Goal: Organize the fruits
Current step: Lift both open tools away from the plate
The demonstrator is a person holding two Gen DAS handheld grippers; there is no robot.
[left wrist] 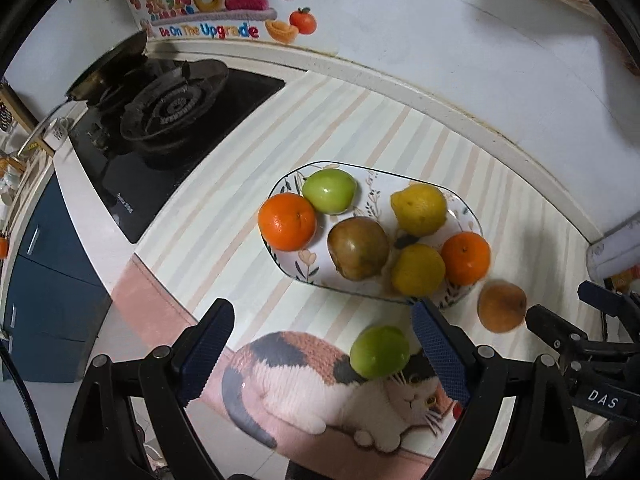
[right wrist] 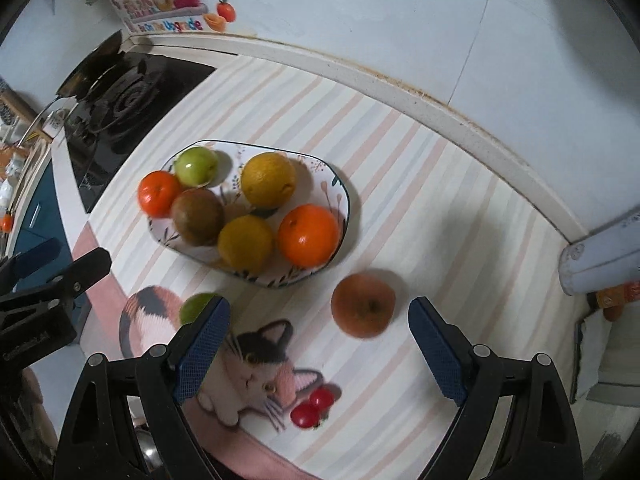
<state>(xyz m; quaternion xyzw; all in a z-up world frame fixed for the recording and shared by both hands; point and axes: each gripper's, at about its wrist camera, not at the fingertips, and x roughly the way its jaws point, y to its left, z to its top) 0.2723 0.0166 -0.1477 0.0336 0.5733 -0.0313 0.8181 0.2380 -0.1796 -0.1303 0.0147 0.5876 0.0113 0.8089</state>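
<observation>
A floral plate (left wrist: 294,258) (right wrist: 340,196) on the striped mat holds two oranges (left wrist: 286,221) (right wrist: 308,235), two yellow lemons (left wrist: 418,209) (right wrist: 268,179), a green apple (left wrist: 329,190) (right wrist: 196,166) and a brown-green fruit (left wrist: 358,248) (right wrist: 197,216). A loose green apple (left wrist: 379,352) (right wrist: 196,307) lies in front of the plate, between my open left gripper's (left wrist: 320,350) fingers. A brownish-orange apple (left wrist: 501,307) (right wrist: 363,305) lies right of the plate, just ahead of my open, empty right gripper (right wrist: 320,350).
A black gas stove (left wrist: 160,120) (right wrist: 120,96) with a pan lies at the back left. The white tiled wall and counter rim (left wrist: 440,112) run behind the mat. A cat picture (left wrist: 320,384) and two red cherries (right wrist: 312,408) are near the front edge. A rolled cloth (right wrist: 600,268) sits right.
</observation>
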